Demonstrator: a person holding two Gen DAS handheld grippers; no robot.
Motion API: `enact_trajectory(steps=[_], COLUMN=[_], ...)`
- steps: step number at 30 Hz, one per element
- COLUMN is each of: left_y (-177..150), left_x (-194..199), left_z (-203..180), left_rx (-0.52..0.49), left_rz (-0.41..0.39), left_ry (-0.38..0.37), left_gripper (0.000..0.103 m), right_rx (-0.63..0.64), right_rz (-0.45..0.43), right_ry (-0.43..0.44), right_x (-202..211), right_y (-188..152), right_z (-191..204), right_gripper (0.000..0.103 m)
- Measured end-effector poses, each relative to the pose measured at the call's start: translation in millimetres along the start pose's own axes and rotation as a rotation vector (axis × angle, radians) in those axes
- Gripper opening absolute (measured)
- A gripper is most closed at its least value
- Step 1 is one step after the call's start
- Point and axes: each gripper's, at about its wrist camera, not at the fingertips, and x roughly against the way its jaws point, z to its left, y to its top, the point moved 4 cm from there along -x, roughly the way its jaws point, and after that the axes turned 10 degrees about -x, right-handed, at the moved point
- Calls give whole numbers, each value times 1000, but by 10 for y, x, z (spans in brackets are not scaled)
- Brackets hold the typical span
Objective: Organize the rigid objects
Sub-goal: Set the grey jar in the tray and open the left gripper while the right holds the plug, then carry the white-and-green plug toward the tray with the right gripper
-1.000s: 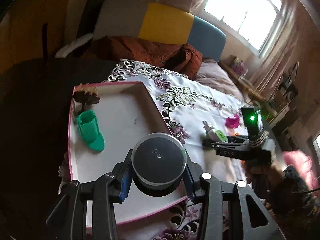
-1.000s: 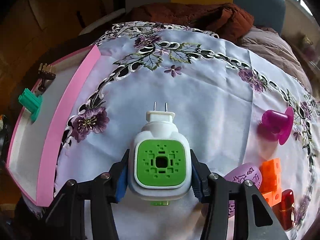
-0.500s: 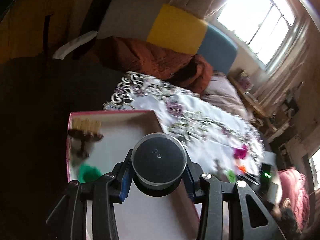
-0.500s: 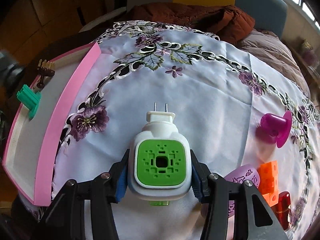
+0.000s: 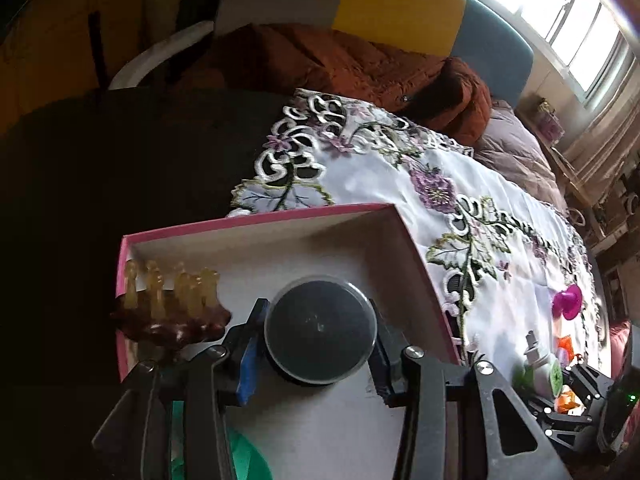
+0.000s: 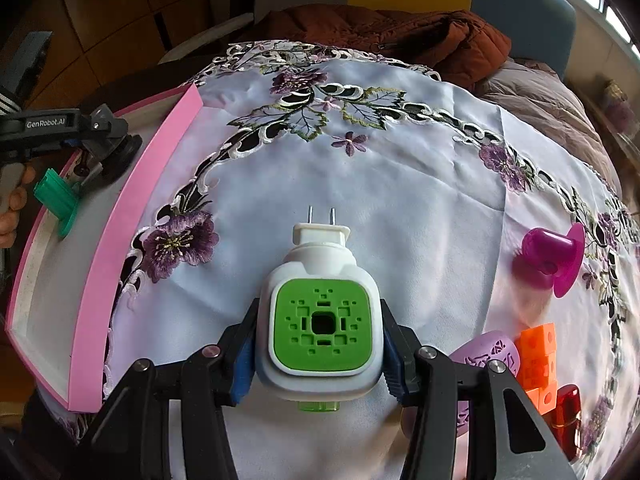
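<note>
My left gripper (image 5: pixel 320 332) is shut on a round black jar with a clear lid (image 5: pixel 320 326). It hangs low over the white floor of the pink-rimmed tray (image 5: pixel 320 240), near the tray's far end. In the right wrist view the left gripper (image 6: pixel 108 148) shows over the tray's pink wall (image 6: pixel 120 248). A brown and amber hair claw (image 5: pixel 172 304) stands just left of the jar. A green spool (image 6: pixel 60 200) lies in the tray. My right gripper (image 6: pixel 320 344) is shut on a white plug-in device with a green face (image 6: pixel 320 320), its prongs pointing away, over the embroidered cloth (image 6: pixel 360 184).
On the cloth at the right lie a magenta spool (image 6: pixel 552 260), a purple oval piece (image 6: pixel 488 356), orange cubes (image 6: pixel 536 352) and a red object (image 6: pixel 568 412). A rust-brown jacket (image 6: pixel 380 36) lies beyond the cloth's far edge. A hand (image 6: pixel 12 208) holds the left gripper.
My left gripper has carried the jar lower and towards the tray's far end, bringing the hair claw close on its left. It has entered the right wrist view. The right gripper has not moved.
</note>
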Motion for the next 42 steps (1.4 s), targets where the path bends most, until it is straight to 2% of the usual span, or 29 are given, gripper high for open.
enact_trajectory(steps=[5,10,15,19,24,31,42], left_y=[-13,-44,-371,-704,-1020,-1281,-1396], left_x=[152,455,892,1110,1290,1397,1406], left_z=[-58,-90,-188,-269,-266,-251,-142], left_rx=[-26,-39,-76,-103,-62,-27,12], left_rz=[-30,-87,-160,-179,-192,-188,-188], left_ry=[-20,19,88,99,110,156,125], left_gripper=[50,50,50,50,50,50,50], right_rx=[1,-6,-5,7,32,46,-1], right_rz=[-1,-2,-6,-15,-32,-54,-70], right_ry=[-3,3,-4,-15,-34,-46,-56], right_x=[3,6,1,5,17,18,15], right_y=[-1,2,8,3,-8,-22,-43], right_z=[-2,-17,-12,5,26,36,21], right_gripper=[52,53,53,52,52,52,52])
